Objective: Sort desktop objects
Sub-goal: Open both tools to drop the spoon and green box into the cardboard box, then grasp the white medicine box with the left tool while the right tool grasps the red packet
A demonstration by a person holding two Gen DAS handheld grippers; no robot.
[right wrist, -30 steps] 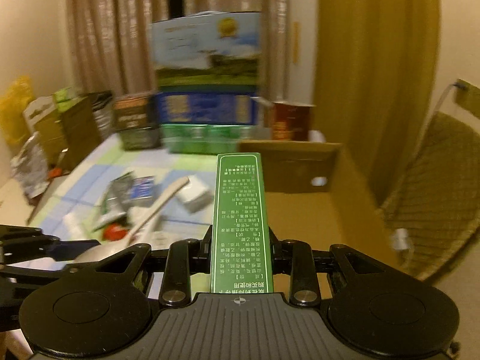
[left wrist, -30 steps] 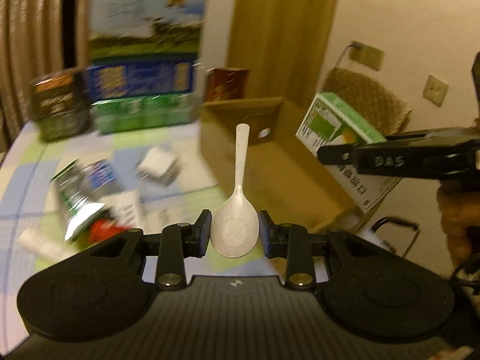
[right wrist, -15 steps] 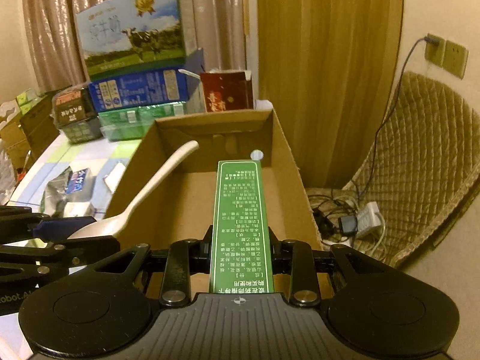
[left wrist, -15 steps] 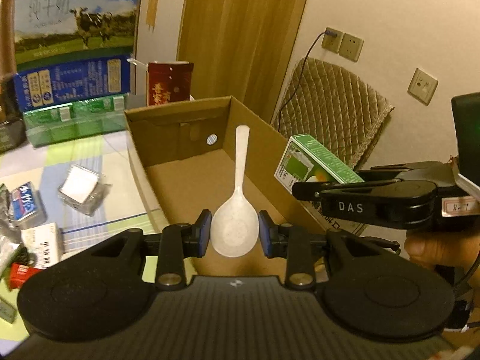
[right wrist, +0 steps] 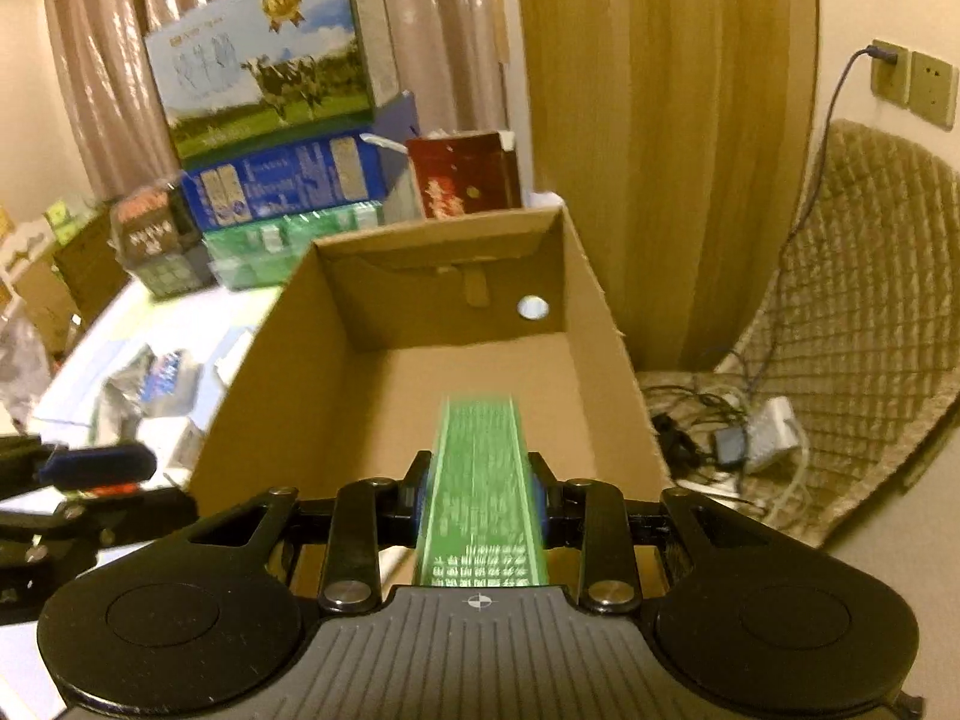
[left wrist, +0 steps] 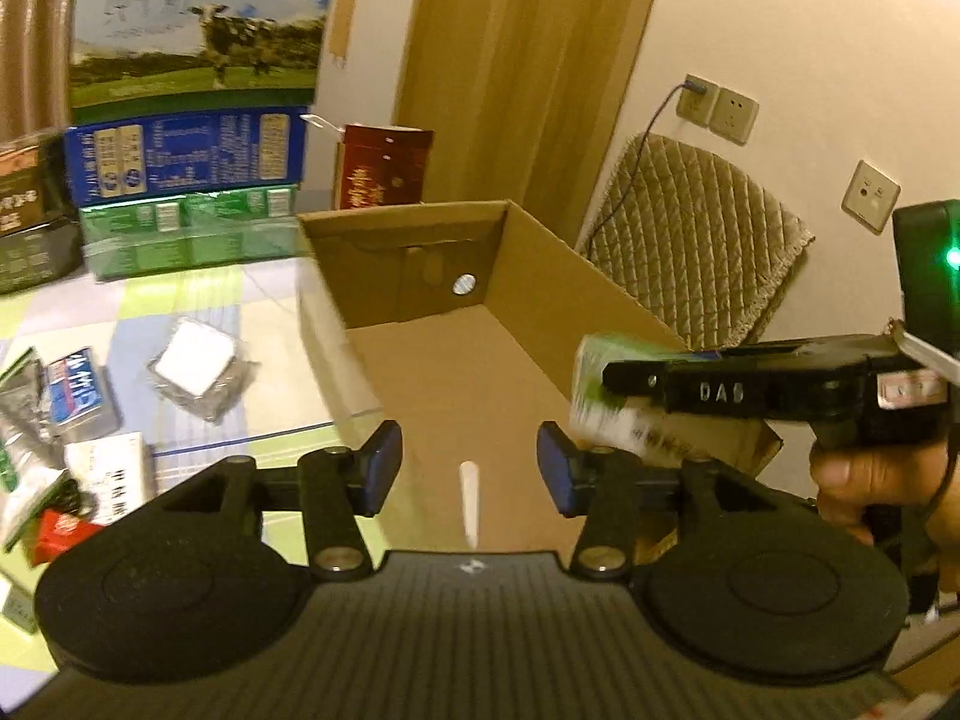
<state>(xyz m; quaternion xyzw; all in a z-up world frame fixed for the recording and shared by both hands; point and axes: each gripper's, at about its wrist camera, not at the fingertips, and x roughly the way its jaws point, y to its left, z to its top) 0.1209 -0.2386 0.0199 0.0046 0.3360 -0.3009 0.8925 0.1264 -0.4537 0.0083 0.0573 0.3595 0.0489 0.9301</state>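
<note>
Green carton (right wrist: 480, 480), brown cardboard box (right wrist: 420, 300), white spoon (left wrist: 468, 501)

White raised letters "DAS" are showing on the black side of the right gripper (left wrist: 606, 387), seen from the left wrist view. Rows of white Chinese print are running along the green carton (right wrist: 485, 492) that the same gripper is clamping, too blurred to read. The stacked milk box (right wrist: 270, 54) is carrying a gold medal emblem and pale characters, also unreadable.
</note>
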